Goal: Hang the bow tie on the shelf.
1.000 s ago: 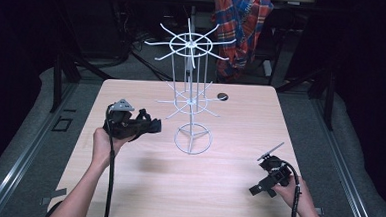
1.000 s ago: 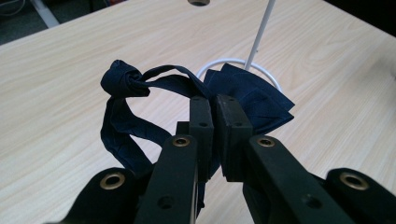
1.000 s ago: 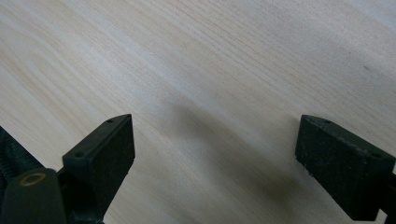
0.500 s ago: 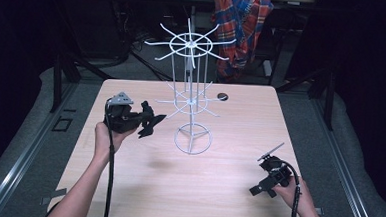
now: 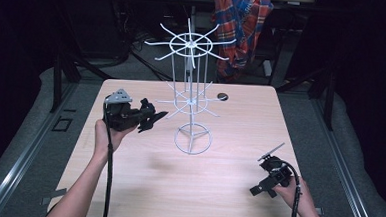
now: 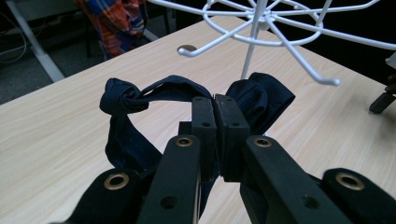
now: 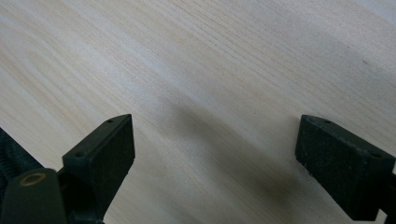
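A white wire rack (image 5: 191,101) with radiating hooks stands on a ring base at the middle of the wooden table (image 5: 142,186). My left gripper (image 5: 149,118) hovers just left of the rack's lower hook tier, shut on a dark navy cloth band (image 5: 154,117). In the left gripper view the jaws (image 6: 215,126) pinch the band (image 6: 126,93), which loops out to the left and bunches to the right. A lower-tier hook (image 6: 299,60) ends just beyond the band. My right gripper (image 5: 271,153) rests low at the table's front right, open (image 7: 215,144), with only bare wood between its jaws.
A small dark round object (image 5: 222,96) lies on the table behind the rack. A plaid garment (image 5: 243,21) hangs beyond the far edge. Dark floor, rails and frame legs surround the table. The front half of the tabletop is bare wood.
My left gripper has shifted slightly right toward the rack, carrying the navy band. The right gripper has stayed where it was.
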A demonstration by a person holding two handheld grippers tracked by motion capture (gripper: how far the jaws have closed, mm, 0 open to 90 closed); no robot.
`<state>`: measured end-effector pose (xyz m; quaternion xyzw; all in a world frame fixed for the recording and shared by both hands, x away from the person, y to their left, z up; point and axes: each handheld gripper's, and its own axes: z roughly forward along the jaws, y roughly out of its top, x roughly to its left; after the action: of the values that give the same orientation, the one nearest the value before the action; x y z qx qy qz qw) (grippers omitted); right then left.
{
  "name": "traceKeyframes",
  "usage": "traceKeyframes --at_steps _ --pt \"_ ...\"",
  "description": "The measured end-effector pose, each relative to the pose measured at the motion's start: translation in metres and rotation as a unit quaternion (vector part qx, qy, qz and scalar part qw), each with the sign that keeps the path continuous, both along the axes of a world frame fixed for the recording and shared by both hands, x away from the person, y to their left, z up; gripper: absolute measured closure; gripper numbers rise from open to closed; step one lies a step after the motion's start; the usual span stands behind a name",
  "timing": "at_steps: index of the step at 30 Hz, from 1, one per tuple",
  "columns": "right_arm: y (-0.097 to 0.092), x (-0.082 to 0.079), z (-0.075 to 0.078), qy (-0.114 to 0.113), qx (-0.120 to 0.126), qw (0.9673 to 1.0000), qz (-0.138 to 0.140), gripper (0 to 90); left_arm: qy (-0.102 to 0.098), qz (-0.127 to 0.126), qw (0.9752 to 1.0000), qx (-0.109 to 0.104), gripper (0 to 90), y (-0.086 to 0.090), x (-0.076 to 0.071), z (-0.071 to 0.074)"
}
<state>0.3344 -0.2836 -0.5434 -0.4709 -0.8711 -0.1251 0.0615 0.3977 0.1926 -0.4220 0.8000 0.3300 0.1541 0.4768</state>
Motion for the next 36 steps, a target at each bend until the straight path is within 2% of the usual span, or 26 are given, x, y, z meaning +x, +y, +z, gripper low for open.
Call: traceKeyframes --at_steps 2,10,13,14,15,24,36 --pt "0.0 0.0 -0.001 -0.002 0.005 1.0 -0.006 11.5 -0.002 -0.003 1.0 0.001 87.5 -0.002 0.001 0.001" --pt "0.0 0.0 0.0 0.001 0.0 1.0 -0.001 11.5 -0.012 -0.003 0.9999 -0.006 87.5 -0.002 0.002 0.006" --pt "0.0 0.0 -0.001 0.0 0.003 1.0 -0.004 11.5 -0.012 -0.006 0.9999 -0.005 87.5 -0.002 0.004 0.008" --pt "0.001 -0.001 -0.001 -0.001 0.011 0.9999 -0.011 11.6 -0.012 -0.008 0.9999 -0.003 87.5 -0.002 0.004 0.008" --pt "0.0 0.0 -0.001 0.001 0.0 1.0 -0.001 11.5 -0.012 -0.01 0.9999 -0.006 87.5 -0.002 0.004 0.008" --pt "0.0 0.0 -0.001 0.001 0.004 1.0 -0.006 11.5 -0.015 -0.024 0.9996 -0.002 87.5 -0.009 0.008 0.012" --pt "0.0 -0.001 -0.002 -0.001 0.007 0.9999 -0.011 11.5 -0.003 -0.039 0.9992 0.007 87.4 -0.016 0.015 0.009"
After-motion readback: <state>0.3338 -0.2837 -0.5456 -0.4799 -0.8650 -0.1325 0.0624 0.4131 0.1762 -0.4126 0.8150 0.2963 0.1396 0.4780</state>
